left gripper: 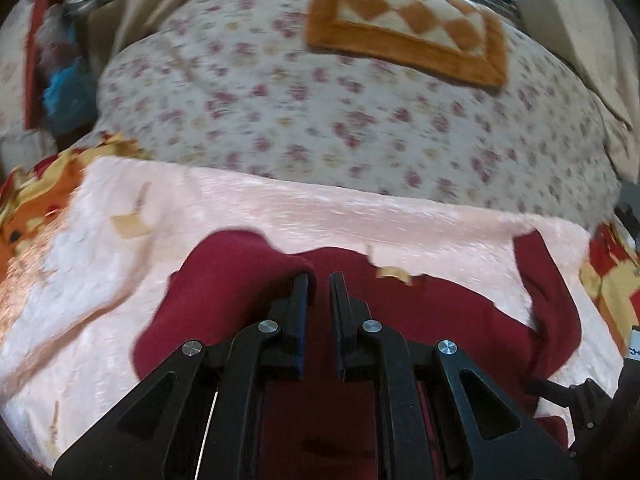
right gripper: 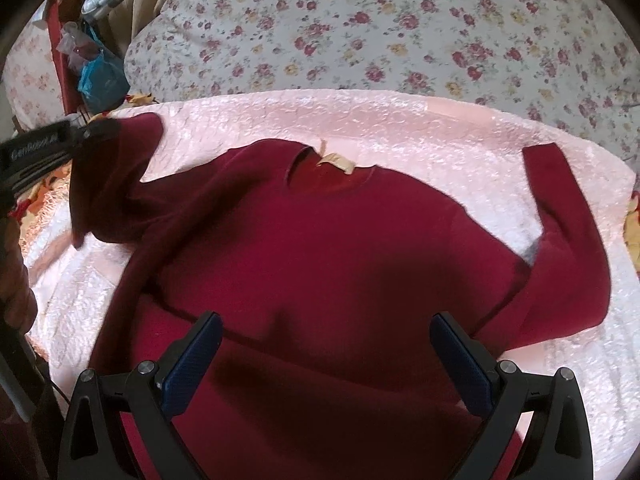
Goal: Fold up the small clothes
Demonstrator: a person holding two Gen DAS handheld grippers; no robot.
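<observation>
A dark red long-sleeved sweater (right gripper: pixel 320 248) lies flat on a pale pink fluffy blanket (right gripper: pixel 400 120), neck away from me, with a beige label (right gripper: pixel 338 162) at the collar. In the right wrist view my left gripper (right gripper: pixel 90 132) holds the end of the sweater's left sleeve (right gripper: pixel 116 168) lifted off the blanket. In the left wrist view its jaws (left gripper: pixel 319 280) stand nearly closed, the sleeve (left gripper: pixel 224 280) draped over the left finger. My right gripper (right gripper: pixel 326 328) is open and empty above the sweater's lower body. The right sleeve (right gripper: pixel 568 232) lies bent on the blanket.
A floral quilt (right gripper: pixel 400 32) covers the bed behind the blanket. An orange checkered mat (left gripper: pixel 404 28) lies on it at the back. Clutter with a blue bag (right gripper: pixel 100 80) stands at far left. A red and yellow patterned cover (left gripper: pixel 36 200) shows at the blanket's sides.
</observation>
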